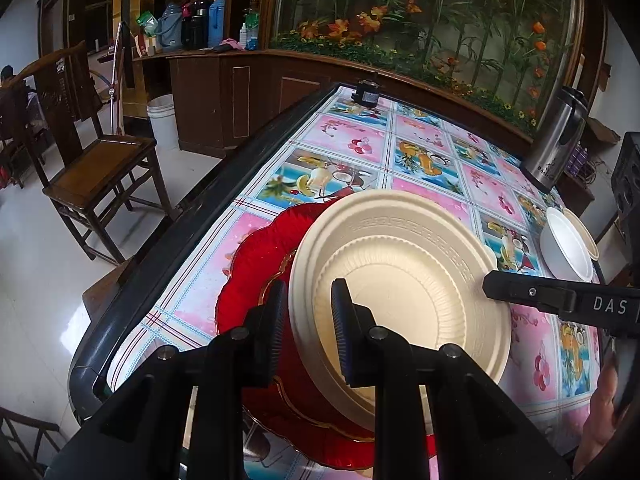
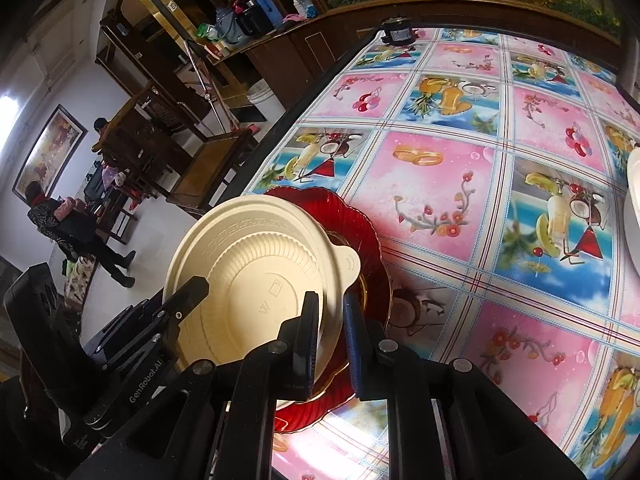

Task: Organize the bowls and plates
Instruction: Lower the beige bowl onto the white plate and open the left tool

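On the bench (image 1: 192, 264), which wears an oilcloth of pink and blue fruit squares, a cream disposable plate (image 1: 400, 280) sits on top of a red scalloped glass plate (image 1: 256, 264), near the dark raised edge on the chair side. The left tool (image 1: 308, 328) has its two ribbed pads astride the cream plate's near rim, one outside and one inside the dish, narrowly spaced and pinching that rim. The right tool (image 2: 330, 344) straddles the opposite rim beside the plate's small tab handle, its pads close together; a sliver of daylight shows on the outer side, so whether both pads press I cannot tell. In the left wrist view the right tool's black finger reaches the plate's far-right edge. A white bowl (image 1: 566, 246) and a second pale dish nested behind it lie well apart toward the right corner, near a steel thermos jug (image 1: 556, 144). A wooden chair (image 1: 92, 168) stands on the tiled floor beside the bench.
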`<state>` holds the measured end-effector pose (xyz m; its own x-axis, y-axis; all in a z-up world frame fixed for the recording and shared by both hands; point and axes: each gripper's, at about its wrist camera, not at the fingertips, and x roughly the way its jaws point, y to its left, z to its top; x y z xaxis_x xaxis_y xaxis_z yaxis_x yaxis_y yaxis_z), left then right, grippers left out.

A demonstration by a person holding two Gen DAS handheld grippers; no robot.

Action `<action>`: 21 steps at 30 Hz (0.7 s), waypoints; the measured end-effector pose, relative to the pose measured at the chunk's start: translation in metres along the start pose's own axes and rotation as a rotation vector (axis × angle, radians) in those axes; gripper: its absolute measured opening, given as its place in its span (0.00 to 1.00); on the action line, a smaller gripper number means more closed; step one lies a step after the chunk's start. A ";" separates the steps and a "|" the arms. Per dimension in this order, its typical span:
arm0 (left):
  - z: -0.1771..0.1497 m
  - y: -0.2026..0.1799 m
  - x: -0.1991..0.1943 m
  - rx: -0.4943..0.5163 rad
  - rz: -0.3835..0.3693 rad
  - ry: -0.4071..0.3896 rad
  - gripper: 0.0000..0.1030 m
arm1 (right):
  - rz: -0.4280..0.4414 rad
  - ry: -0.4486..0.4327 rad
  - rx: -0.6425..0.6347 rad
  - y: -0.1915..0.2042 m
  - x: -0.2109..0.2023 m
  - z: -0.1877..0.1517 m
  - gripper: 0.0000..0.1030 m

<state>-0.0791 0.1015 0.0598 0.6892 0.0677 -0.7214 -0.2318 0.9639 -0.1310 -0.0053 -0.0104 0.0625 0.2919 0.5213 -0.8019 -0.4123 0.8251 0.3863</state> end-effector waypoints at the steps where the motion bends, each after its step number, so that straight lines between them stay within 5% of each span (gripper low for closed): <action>1: 0.000 0.001 0.000 -0.001 0.002 -0.001 0.20 | 0.003 -0.001 -0.001 0.000 -0.001 0.000 0.14; 7: 0.002 0.003 -0.004 -0.010 0.016 -0.010 0.22 | -0.001 -0.026 -0.010 0.002 -0.009 -0.002 0.14; 12: 0.002 0.002 -0.010 -0.006 0.032 -0.031 0.40 | 0.004 -0.051 -0.008 0.000 -0.019 -0.002 0.15; 18: 0.005 -0.003 -0.022 0.012 0.092 -0.091 0.41 | 0.031 -0.093 -0.006 -0.005 -0.034 -0.005 0.15; 21: 0.005 -0.006 -0.032 0.026 0.129 -0.146 0.56 | 0.042 -0.142 -0.023 -0.006 -0.047 -0.008 0.15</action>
<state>-0.0961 0.0944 0.0871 0.7474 0.2256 -0.6249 -0.3082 0.9510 -0.0253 -0.0235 -0.0418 0.0935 0.3926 0.5826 -0.7117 -0.4460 0.7973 0.4067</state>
